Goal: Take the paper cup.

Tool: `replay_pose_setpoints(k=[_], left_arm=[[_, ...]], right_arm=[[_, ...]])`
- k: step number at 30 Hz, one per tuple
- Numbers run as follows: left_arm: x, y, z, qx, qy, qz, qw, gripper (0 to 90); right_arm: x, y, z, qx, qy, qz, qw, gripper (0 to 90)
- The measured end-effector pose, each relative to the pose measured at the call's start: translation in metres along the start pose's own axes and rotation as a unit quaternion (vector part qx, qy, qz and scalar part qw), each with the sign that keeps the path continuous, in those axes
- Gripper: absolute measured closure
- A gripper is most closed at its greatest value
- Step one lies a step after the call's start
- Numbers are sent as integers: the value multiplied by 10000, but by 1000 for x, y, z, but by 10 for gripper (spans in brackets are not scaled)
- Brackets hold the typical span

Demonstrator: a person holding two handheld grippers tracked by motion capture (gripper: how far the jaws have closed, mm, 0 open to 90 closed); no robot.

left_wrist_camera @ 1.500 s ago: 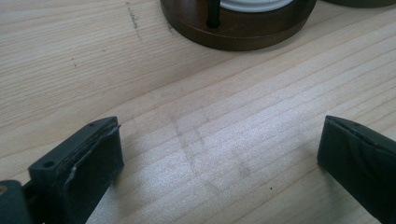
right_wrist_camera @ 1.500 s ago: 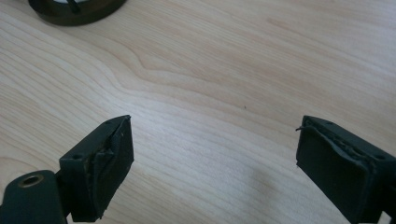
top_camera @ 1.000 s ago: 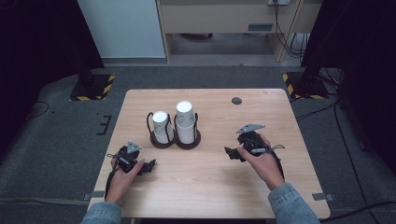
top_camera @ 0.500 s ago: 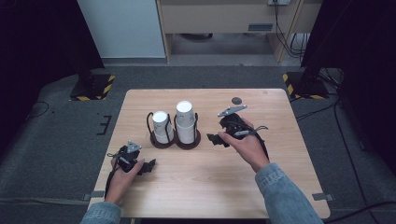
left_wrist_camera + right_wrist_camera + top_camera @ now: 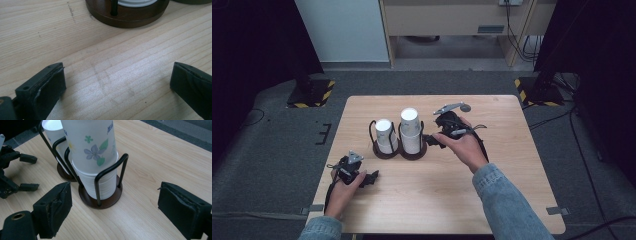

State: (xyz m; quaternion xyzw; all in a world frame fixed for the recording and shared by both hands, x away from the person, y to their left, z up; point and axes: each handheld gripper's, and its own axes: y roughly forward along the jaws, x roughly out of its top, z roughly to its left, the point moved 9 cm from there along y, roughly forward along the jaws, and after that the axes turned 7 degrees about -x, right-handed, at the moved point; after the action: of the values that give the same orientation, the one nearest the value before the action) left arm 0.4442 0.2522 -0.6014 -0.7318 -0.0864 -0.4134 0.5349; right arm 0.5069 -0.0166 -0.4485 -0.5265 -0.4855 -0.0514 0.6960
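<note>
Since a second ago the right tool (image 5: 432, 140) has swung from the open counter (image 5: 512, 200) on its own side across to the taller cup stack (image 5: 410, 131), and its jaws have just been opening, with nothing between them. They stand apart now, empty, and the stack sits straight ahead of them in its wire holder (image 5: 100, 182), near but not touched. The left tool (image 5: 369, 177) rests low on the counter, jaws wide apart and empty; ahead of it lies the round base of the shorter cup stack (image 5: 384, 136) and its holder.

To take the top cup cleanly, I judge the right tool should come in above the wire loop, where the flowered cup (image 5: 92, 142) stands clear of the stack below, and close lightly so the paper wall does not crush. Squeezing lower would catch the wire or grip several cups together.

Room is good: bare counter lies behind and to the outer side of the right tool. The tight spot is beyond the target, where the second holder stands touching or just beside the first.
</note>
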Motion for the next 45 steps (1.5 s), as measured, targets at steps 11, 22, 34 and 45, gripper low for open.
replay_pose_setpoints(k=[11,22,34,45], left_arm=[[0,0,0,0,-27,-26,10000,0],[0,0,0,3,-11,-21,10000,0],[0,0,0,2,-12,-19,10000,0],[0,0,0,-7,-3,-13,10000,0]], right_arm=[[26,8,6,72,-51,-82,9999,176],[46,15,15,103,-121,-111,9998,140],[56,28,28,193,-207,-103,9995,121],[57,47,32,207,-147,-32,9997,138]])
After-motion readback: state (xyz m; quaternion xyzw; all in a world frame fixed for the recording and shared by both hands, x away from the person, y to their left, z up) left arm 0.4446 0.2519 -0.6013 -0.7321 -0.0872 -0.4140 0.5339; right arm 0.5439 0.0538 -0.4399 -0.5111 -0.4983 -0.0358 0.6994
